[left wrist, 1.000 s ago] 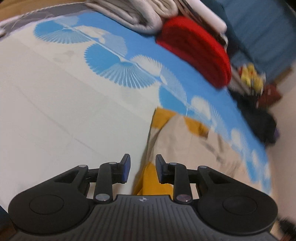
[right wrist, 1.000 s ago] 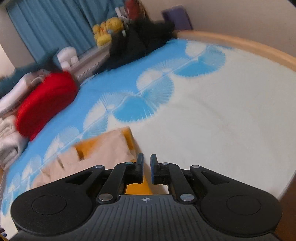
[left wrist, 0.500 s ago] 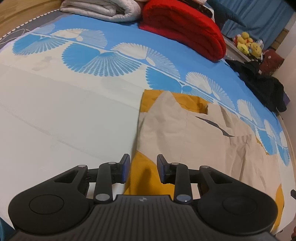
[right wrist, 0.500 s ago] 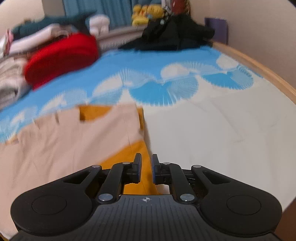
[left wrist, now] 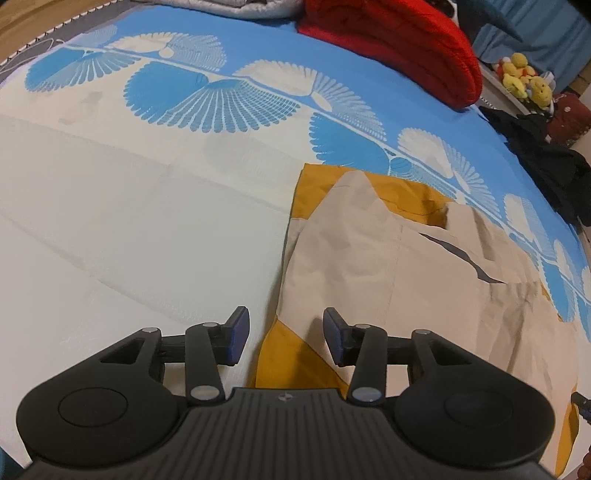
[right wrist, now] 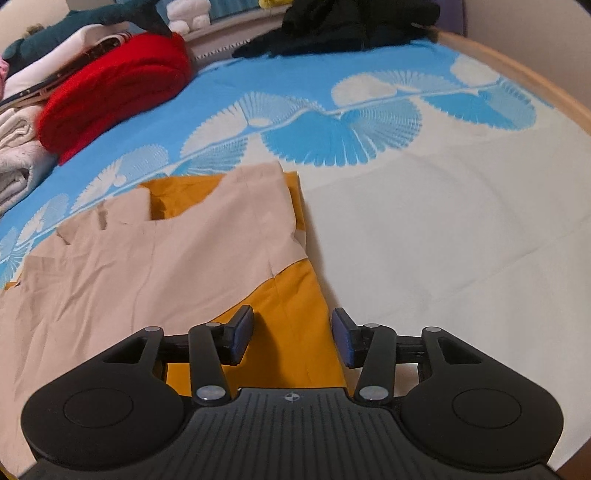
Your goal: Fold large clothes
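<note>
A large garment, beige outside with a mustard-yellow lining (left wrist: 388, 266), lies partly folded on the bed and also shows in the right wrist view (right wrist: 155, 258). My left gripper (left wrist: 282, 334) is open and empty, low over the garment's near left corner where yellow shows. My right gripper (right wrist: 293, 334) is open and empty, low over the yellow strip at the garment's right edge.
The bed sheet (left wrist: 129, 221) is cream with a blue fan pattern (right wrist: 332, 140). A red folded blanket (left wrist: 399, 40) (right wrist: 110, 85), pale folded linens (right wrist: 14, 151), dark clothes (right wrist: 343, 22) and yellow plush toys (left wrist: 524, 77) lie along the far side. A wooden bed rim (right wrist: 535, 81) curves at right.
Both grippers have opened wider; the right one was nearly shut. Both views have swung round and come closer to face the garment's near corners.
</note>
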`<state>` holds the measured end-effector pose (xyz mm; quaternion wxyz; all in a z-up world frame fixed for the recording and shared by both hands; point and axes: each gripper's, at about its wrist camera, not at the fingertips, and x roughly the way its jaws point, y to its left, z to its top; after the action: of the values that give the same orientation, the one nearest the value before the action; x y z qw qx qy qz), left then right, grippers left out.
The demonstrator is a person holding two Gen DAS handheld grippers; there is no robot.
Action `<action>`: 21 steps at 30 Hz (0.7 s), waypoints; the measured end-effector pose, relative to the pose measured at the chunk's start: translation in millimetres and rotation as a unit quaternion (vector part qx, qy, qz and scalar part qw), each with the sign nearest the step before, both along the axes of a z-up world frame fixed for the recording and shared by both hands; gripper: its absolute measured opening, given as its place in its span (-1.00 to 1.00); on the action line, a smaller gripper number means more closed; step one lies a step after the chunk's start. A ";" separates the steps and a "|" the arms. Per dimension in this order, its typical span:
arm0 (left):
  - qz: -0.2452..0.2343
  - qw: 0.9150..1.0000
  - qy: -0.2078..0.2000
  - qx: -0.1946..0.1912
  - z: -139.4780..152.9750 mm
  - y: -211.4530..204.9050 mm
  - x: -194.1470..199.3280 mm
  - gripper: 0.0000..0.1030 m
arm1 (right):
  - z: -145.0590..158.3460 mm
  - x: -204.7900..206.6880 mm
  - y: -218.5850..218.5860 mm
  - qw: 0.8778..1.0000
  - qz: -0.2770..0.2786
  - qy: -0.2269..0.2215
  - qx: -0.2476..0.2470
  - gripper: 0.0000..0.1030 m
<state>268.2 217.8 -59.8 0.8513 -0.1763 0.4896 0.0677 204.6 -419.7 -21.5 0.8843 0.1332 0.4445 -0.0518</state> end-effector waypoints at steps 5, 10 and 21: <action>0.007 1.000 0.014 -0.007 -9.3 1.8 10.1 -0.05 | -7.9 8.0 0.2 1.000 0.005 0.014 0.004 -0.11; 0.000 1.000 0.019 -0.010 -15.2 0.8 16.3 -0.13 | -2.5 8.1 6.4 0.999 0.034 -0.001 -0.012 -0.82; 0.003 0.981 -0.187 0.053 54.6 -9.2 -6.7 -0.97 | 62.1 -16.1 7.0 0.982 -0.009 -0.188 -0.008 -0.95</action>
<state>261.5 208.6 -5.1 0.9358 -0.1419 0.3167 0.0622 188.5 -412.7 40.7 0.9525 0.1374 0.2691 -0.0373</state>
